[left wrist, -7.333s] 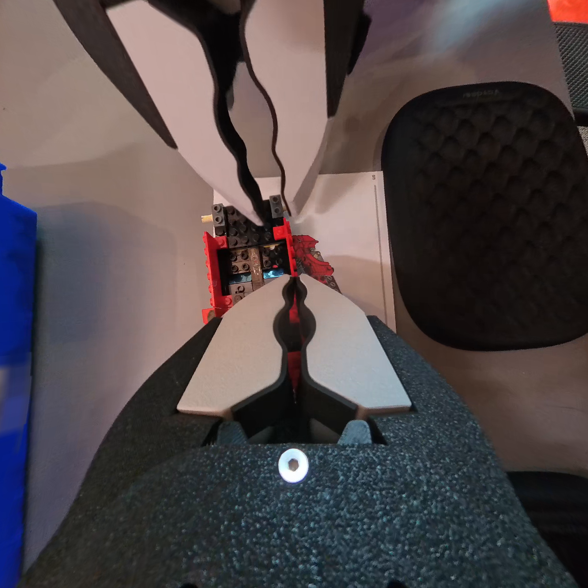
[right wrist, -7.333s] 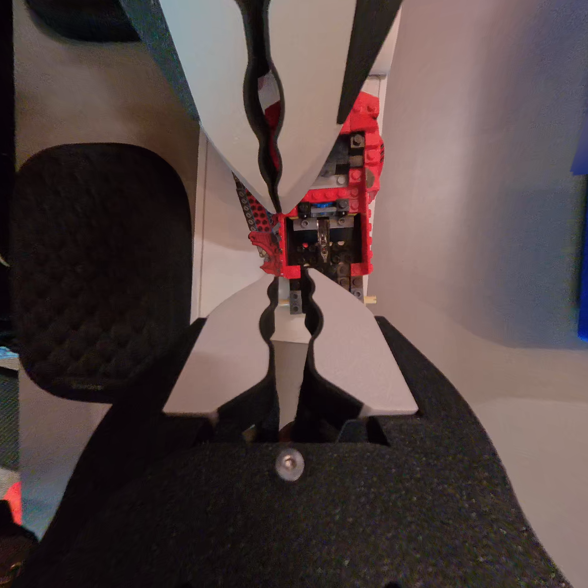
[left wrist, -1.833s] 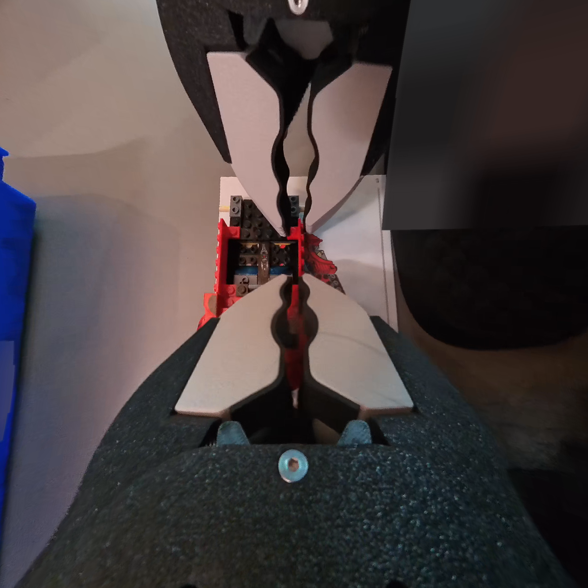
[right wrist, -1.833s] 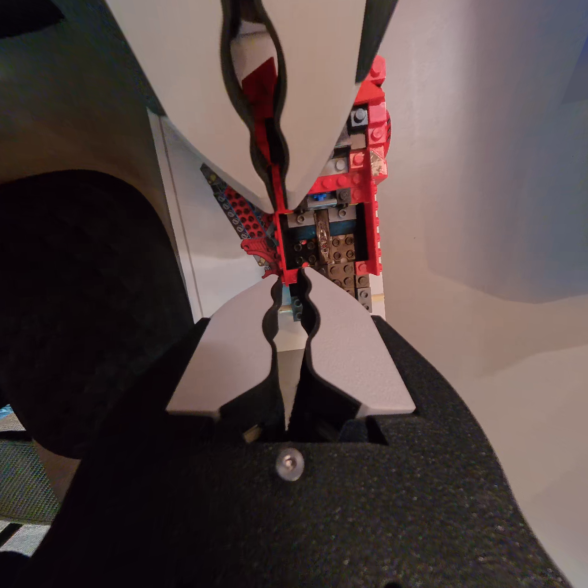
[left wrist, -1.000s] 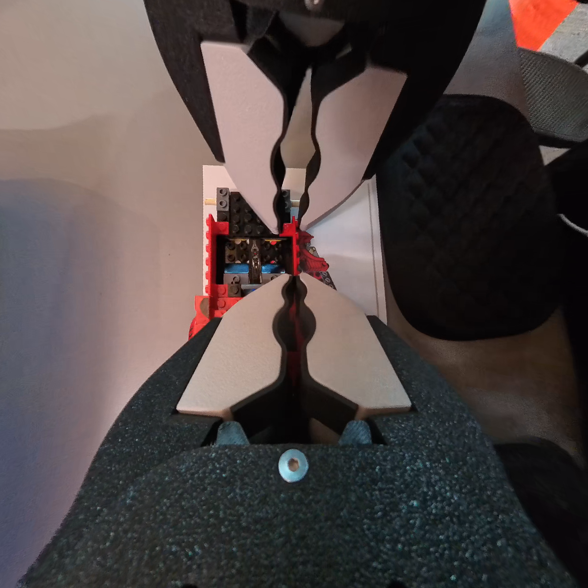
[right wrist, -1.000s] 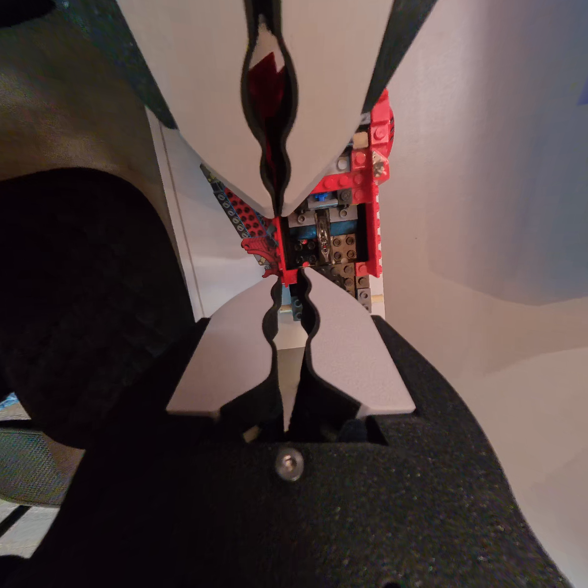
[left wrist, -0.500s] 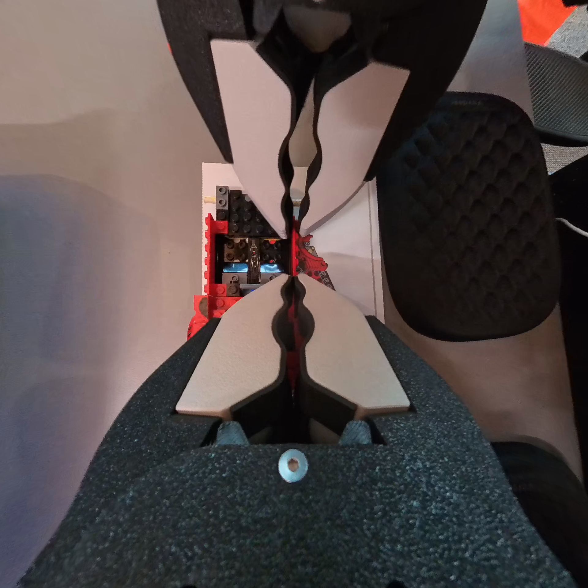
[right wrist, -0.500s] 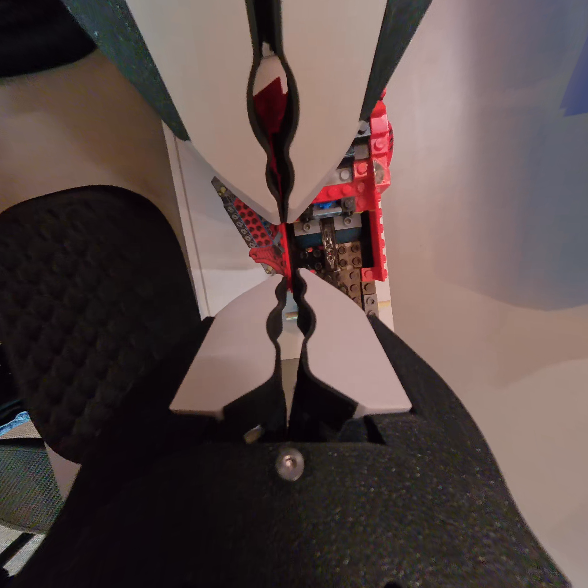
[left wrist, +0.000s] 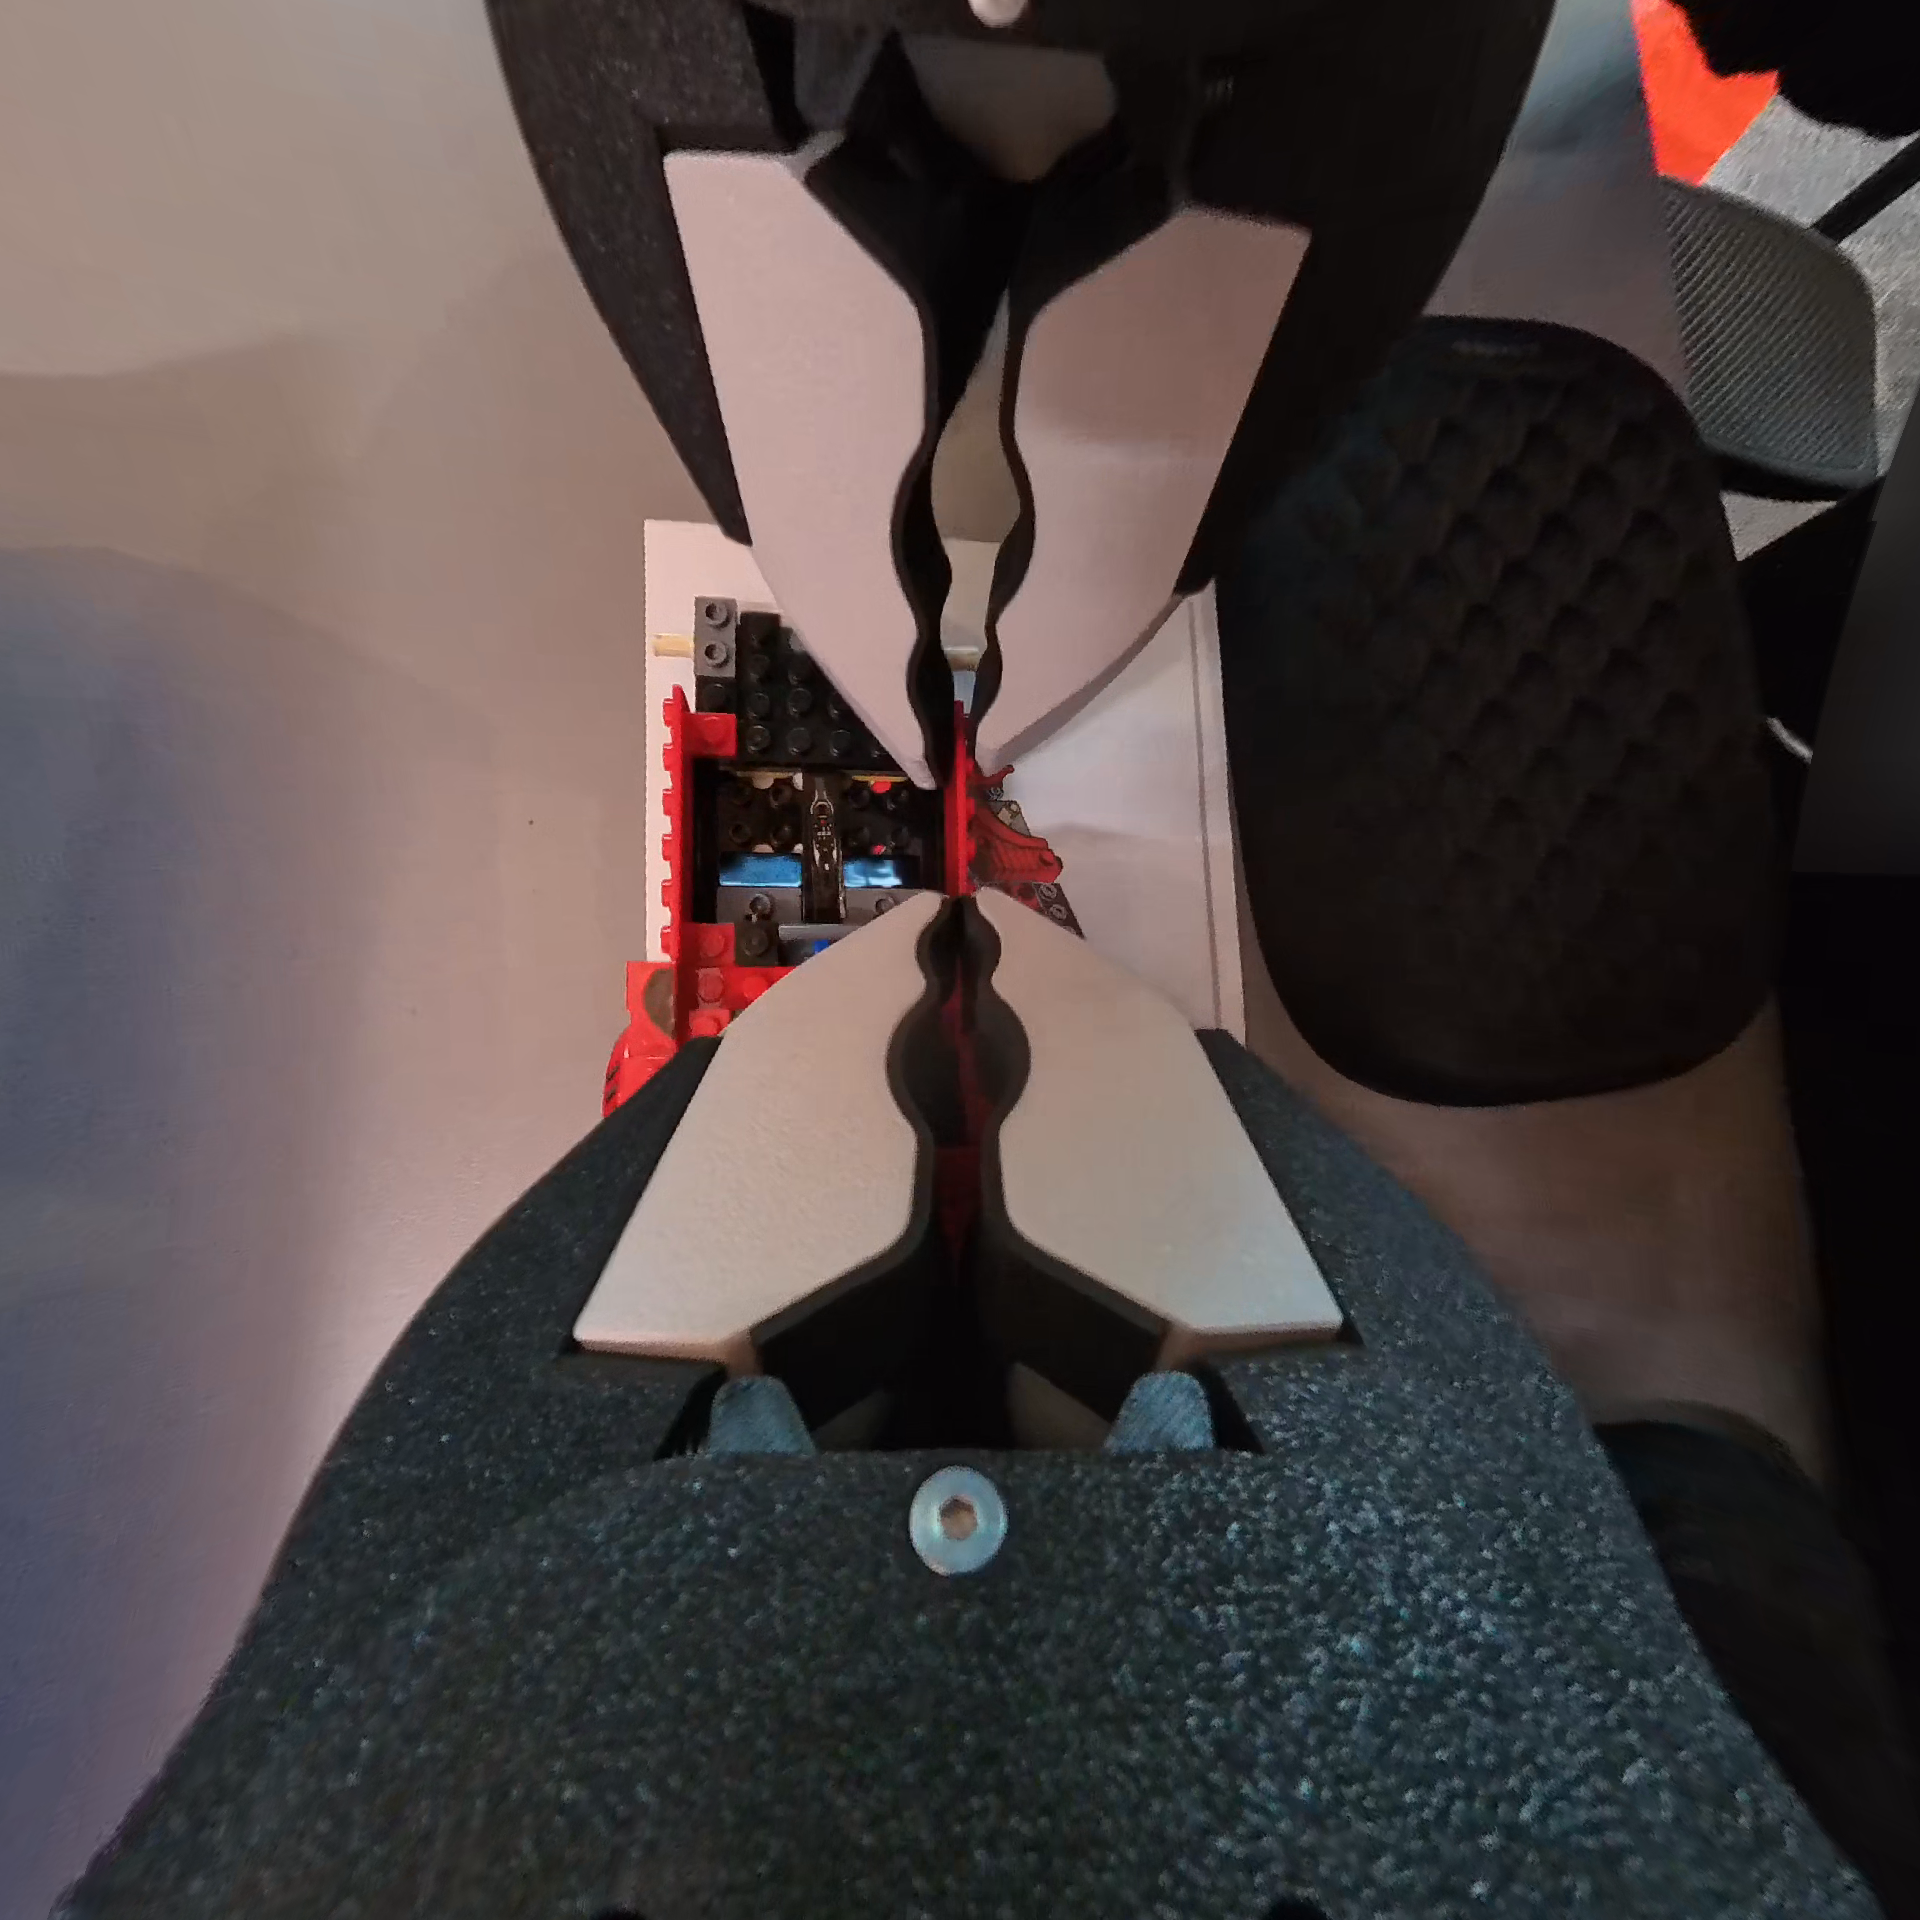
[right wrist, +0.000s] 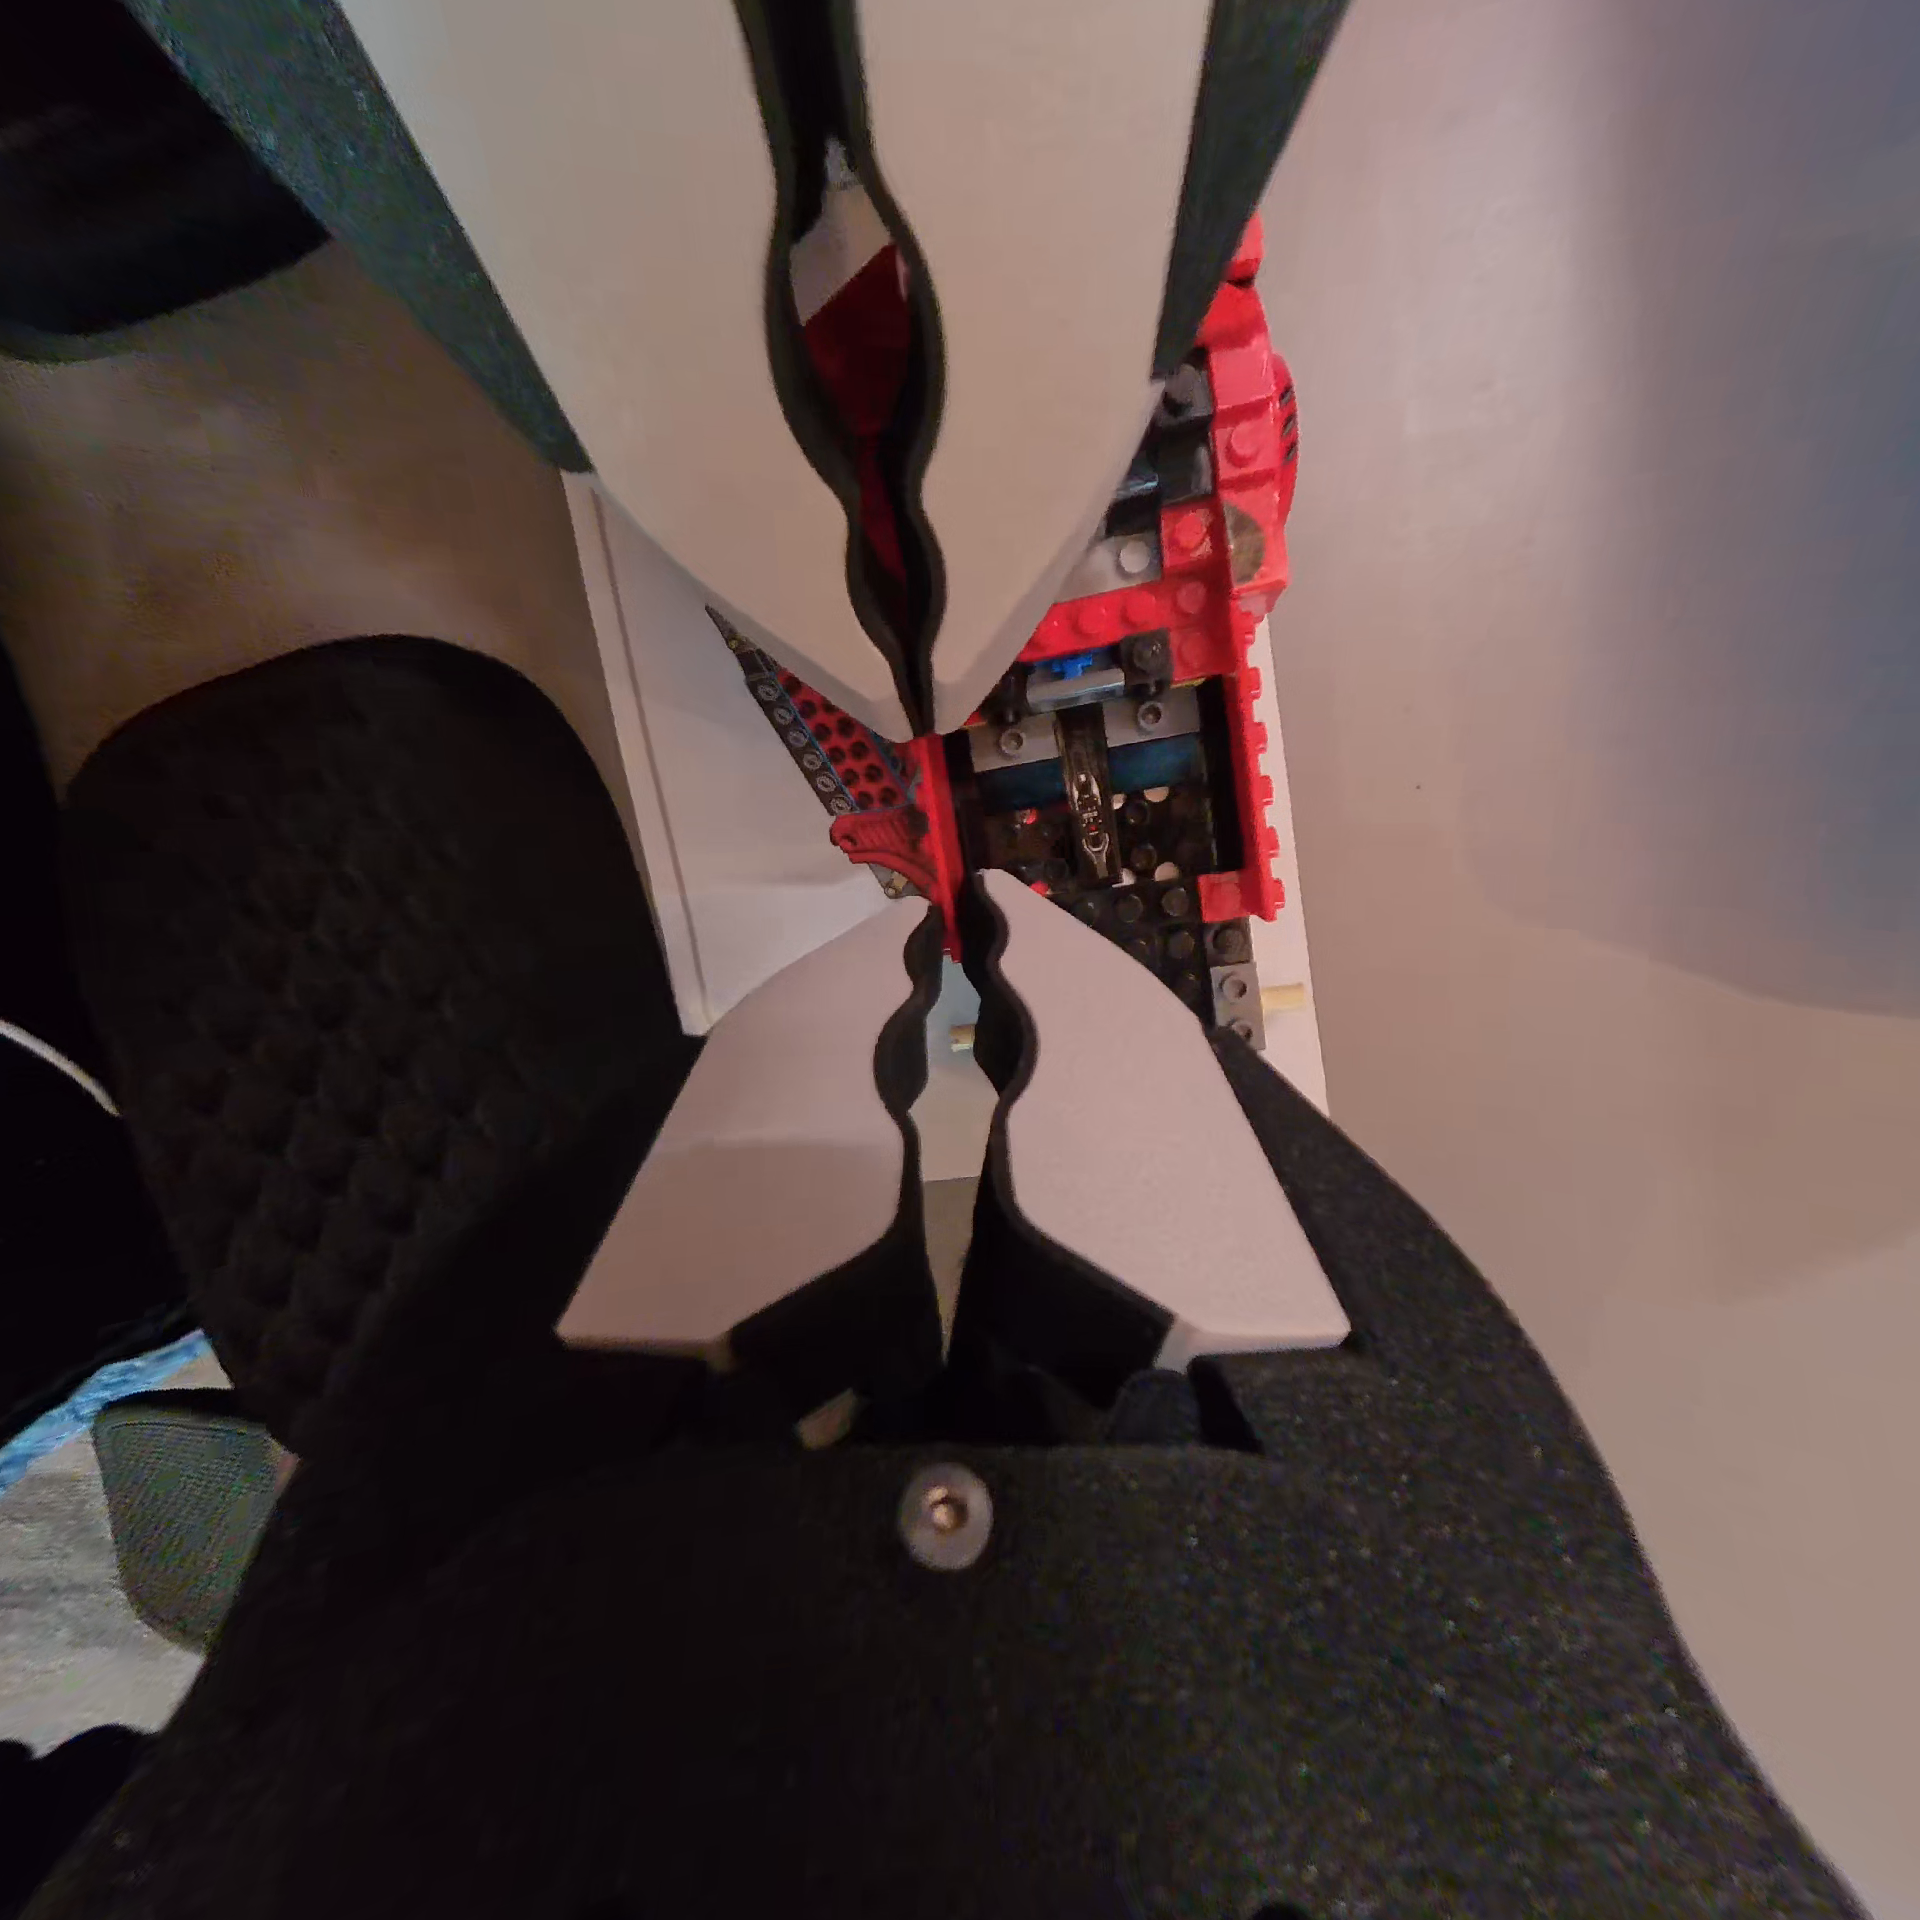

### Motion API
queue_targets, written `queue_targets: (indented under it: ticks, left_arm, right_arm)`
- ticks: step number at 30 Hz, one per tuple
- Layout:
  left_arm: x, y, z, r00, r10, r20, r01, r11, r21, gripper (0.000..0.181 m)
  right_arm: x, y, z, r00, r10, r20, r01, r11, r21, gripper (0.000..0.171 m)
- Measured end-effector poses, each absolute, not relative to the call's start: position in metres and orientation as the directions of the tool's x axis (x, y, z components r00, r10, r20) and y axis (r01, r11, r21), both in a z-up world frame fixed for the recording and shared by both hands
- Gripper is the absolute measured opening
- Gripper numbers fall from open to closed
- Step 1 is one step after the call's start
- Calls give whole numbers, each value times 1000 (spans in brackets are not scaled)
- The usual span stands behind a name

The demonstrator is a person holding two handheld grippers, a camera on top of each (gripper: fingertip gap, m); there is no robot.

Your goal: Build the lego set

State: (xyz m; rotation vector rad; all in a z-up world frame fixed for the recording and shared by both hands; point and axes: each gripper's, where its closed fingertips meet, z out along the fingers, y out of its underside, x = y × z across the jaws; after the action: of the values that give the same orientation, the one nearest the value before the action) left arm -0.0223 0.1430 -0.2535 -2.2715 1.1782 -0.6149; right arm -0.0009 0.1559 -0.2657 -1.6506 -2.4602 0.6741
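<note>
Two hand-held tools are gripping opposite ends of one wall of a red, black and grey lego model [left wrist: 800, 821] above a pale tabletop [left wrist: 312, 727].

The left tool [left wrist: 954, 906] is clenching the near end of the model's thin red side wall [right wrist: 940, 821], and the right tool [right wrist: 964, 896] is clenching the far end of that same wall, so the two are facing each other tip to tip. The wall's long axis is running straight along the line between them. The open cockpit with its blue brick is lying to one side of that line, a white sheet of paper [left wrist: 1122, 790] beneath, a black quilted cushion [left wrist: 1496, 707] beside. Any coming push probably needs to act along this shared line.
</note>
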Motion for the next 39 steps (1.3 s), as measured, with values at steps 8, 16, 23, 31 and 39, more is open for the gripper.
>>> queue_targets:
  ticks: [8, 16, 23, 31, 39]
  left_arm:
    - [-23, 145, -251, 518, -849, 104, -656, -472, -589, 0]
    - [-37, 142, -217, 550, -834, 27, -615, -428, -662, 23]
    - [-46, 129, -228, 558, -829, -35, -646, -408, -646, 12]
    - [-42, 125, -234, 558, -827, -74, -661, -389, -641, 21]
    - [-61, 120, -219, 606, -780, -157, -642, -362, -676, 23]
  right_arm:
    - [-1, 159, -253, -439, 894, -92, 798, 341, -496, 23]
    - [2, 155, -252, -436, 899, -37, 792, 364, -491, 20]
    - [5, 157, -251, -410, 912, 28, 787, 369, -494, 13]
    - [23, 177, -254, -341, 936, 92, 835, 346, -429, 38]
    - [13, 182, -261, -361, 932, 10, 797, 314, -516, 67]
